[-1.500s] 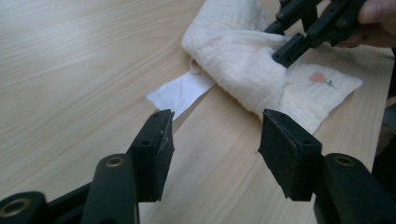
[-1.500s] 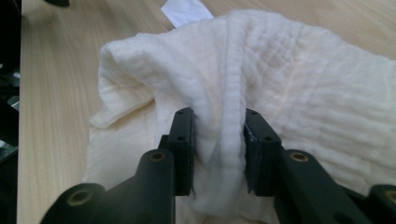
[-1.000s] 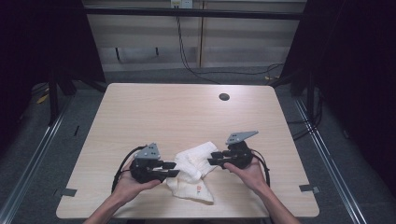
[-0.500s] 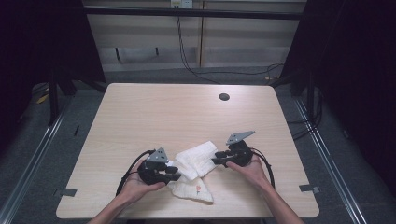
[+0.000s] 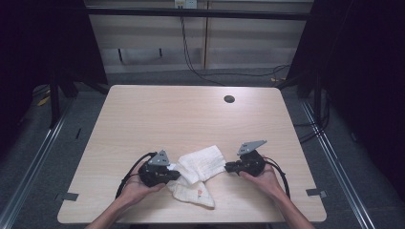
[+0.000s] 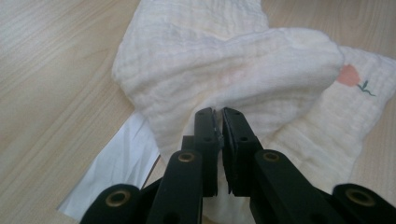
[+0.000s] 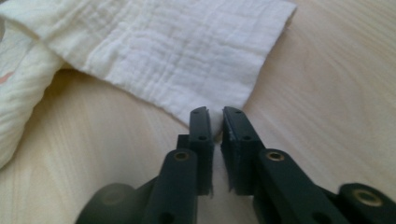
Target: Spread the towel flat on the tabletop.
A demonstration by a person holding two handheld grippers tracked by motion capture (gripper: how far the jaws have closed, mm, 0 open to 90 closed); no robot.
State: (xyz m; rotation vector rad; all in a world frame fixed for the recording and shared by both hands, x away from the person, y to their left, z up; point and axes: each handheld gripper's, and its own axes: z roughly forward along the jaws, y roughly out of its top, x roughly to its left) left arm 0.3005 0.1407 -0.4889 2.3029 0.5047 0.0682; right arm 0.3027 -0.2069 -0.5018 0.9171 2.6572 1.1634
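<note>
With both jaws having just closed, the left gripper (image 6: pixel 218 122) and right gripper (image 7: pixel 215 122) each pinch an edge of the cloth (image 5: pixel 200 168), which lies crumpled on the desk (image 5: pixel 191 114); spreading or folding remains.

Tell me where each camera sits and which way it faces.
High view: above the table's near side, looking forward and down; forearms, both tools.
Left gripper view: on the left tool, looking along shut jaws at the cloth.
Right gripper view: on the right tool, jaws at the cloth's corner.
Shared: cloth and tabletop.
</note>
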